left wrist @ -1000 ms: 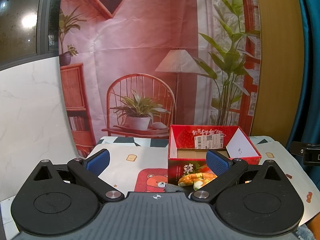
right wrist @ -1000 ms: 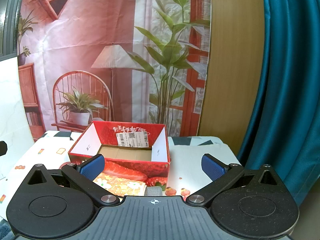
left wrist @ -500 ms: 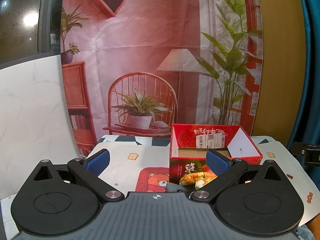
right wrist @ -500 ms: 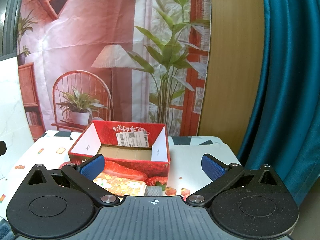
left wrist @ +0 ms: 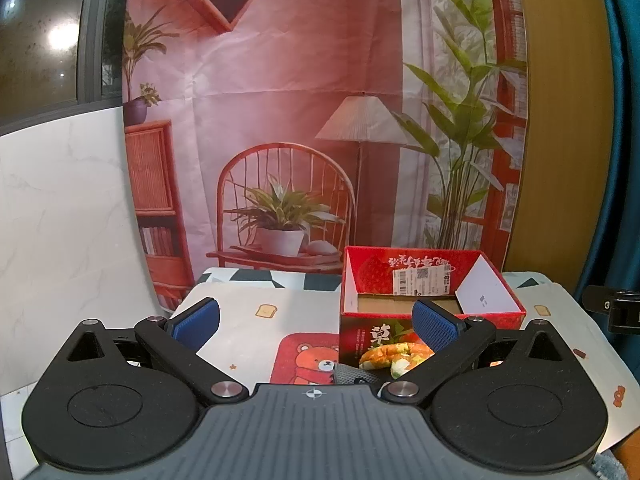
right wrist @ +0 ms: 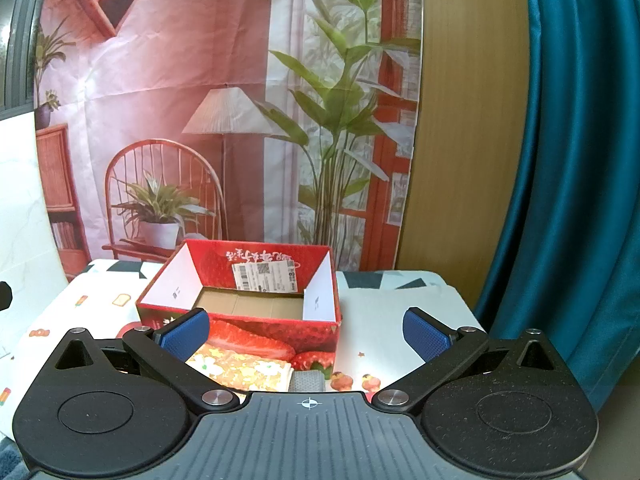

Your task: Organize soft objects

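Left tongs [left wrist: 315, 326]: released, nothing between the blue pads; they hover over the desk [left wrist: 248, 320] short of the box.
Right tongs [right wrist: 307, 331]: released too, also carrying nothing.
Box [right wrist: 244, 300]: red, open-topped, bare cardboard floor showing; it looks unfilled.
Flowered cloth [right wrist: 240, 370]: folded, lying on the desk just in front of the box's near wall, low between your right pads.
Grey item [right wrist: 307, 382]: beside the cloth, mostly hidden by the tongs' body; cannot tell what it is.
Step in hand: likely first pick-up.
Doing it well: drop the right tongs straight down, pinch across the cloth's folded thickness, not one layer.
Risk: the cloth may unfold or snag the box rim; lift clear before crossing.
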`<state>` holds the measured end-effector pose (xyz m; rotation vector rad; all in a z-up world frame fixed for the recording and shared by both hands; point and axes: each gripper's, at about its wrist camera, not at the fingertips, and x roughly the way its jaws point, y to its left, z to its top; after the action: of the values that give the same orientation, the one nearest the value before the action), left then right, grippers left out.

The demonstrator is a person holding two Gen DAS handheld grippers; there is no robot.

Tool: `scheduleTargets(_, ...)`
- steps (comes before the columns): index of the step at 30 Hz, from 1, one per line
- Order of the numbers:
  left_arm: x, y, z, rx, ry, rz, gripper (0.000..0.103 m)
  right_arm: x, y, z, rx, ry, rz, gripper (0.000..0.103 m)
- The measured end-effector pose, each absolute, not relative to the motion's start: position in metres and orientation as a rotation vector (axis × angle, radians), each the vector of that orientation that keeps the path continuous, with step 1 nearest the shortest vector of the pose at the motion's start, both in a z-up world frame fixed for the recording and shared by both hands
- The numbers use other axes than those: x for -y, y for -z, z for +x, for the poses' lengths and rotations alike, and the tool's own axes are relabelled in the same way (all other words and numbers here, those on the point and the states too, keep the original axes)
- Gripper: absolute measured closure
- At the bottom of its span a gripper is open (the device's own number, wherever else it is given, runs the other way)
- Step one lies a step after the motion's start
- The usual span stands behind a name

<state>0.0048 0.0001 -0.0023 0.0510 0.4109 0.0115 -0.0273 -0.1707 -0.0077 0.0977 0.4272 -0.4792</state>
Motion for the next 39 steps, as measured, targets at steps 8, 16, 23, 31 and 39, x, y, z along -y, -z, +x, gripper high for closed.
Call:
scheduleTargets(8,-0.0004,0.0027,0.0047,-0.411,-0.01,0.051,0.0,0.1703,0.007,-0.0266,-0.428,0.479,0.097,0.0)
scheduleTargets(16,-0.0005,0.0039,0.0065,-0.412,-0.013,0.046,0.0,0.1691,0.0074,-0.0262,-0.43,0.478,0.096,0.0)
scheduleTargets(23,0.0,0.0047,0.0063,-0.41,-0.012,0.047,0.0,0.1694,0.0077,-0.0259,-0.43,0.479,0.098,0.0)
scheduleTargets(31,0.0002,0.0049,0.0055,-0.411,-0.012,0.051,0.0,0.1699,0.0038,-0.0261,-0.432,0.478,0.102,0.0)
scheduleTargets(39,-0.0001,0.0047,0.0054,-0.414,-0.01,0.049,0.0,0.1699,0.0037,-0.0261,-0.433,0.479,0.104,0.0)
